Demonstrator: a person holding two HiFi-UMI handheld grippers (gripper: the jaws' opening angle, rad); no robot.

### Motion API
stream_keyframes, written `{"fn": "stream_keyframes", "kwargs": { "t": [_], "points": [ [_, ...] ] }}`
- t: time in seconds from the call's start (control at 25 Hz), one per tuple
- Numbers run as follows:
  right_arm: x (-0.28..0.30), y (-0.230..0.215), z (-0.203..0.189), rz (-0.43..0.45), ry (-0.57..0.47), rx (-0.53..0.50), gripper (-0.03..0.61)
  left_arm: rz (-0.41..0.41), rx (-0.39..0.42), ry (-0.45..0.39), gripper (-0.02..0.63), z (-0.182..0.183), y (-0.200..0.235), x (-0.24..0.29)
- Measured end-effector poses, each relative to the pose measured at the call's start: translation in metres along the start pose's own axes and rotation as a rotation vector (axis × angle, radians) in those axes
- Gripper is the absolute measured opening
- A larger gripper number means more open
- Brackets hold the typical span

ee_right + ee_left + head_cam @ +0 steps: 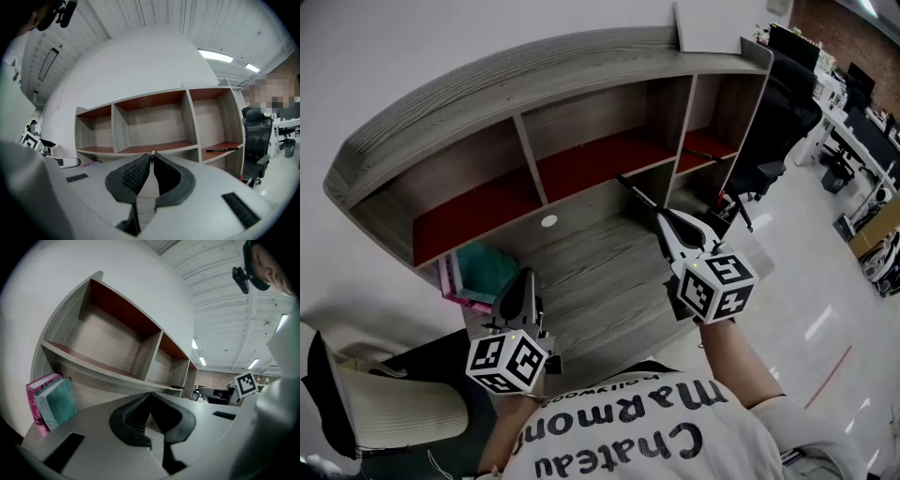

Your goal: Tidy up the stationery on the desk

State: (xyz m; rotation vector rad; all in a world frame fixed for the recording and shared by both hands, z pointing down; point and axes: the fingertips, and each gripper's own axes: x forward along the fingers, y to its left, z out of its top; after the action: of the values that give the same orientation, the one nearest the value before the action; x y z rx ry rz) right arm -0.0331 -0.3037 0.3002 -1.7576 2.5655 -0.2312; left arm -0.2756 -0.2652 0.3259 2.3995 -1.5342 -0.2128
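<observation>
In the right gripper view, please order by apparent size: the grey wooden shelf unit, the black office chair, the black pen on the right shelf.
Largest: grey wooden shelf unit.
Then black office chair.
Smallest: thin black pen.

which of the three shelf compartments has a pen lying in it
The right-hand compartment: a black pen lies on its red floor. The middle compartment and the left compartment show nothing inside.
</observation>
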Motion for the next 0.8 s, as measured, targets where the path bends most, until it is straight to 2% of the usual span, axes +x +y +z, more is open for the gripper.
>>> {"fn": "stream_keyframes", "kwargs": {
  "t": [0.8],
  "points": [
    [-0.116, -0.032, -0.031, -0.320, 0.010, 0.036, 0.040, -0.253, -0.022, 0.118, 0.015, -0.036, -0.049, 0.004]
  ]
}}
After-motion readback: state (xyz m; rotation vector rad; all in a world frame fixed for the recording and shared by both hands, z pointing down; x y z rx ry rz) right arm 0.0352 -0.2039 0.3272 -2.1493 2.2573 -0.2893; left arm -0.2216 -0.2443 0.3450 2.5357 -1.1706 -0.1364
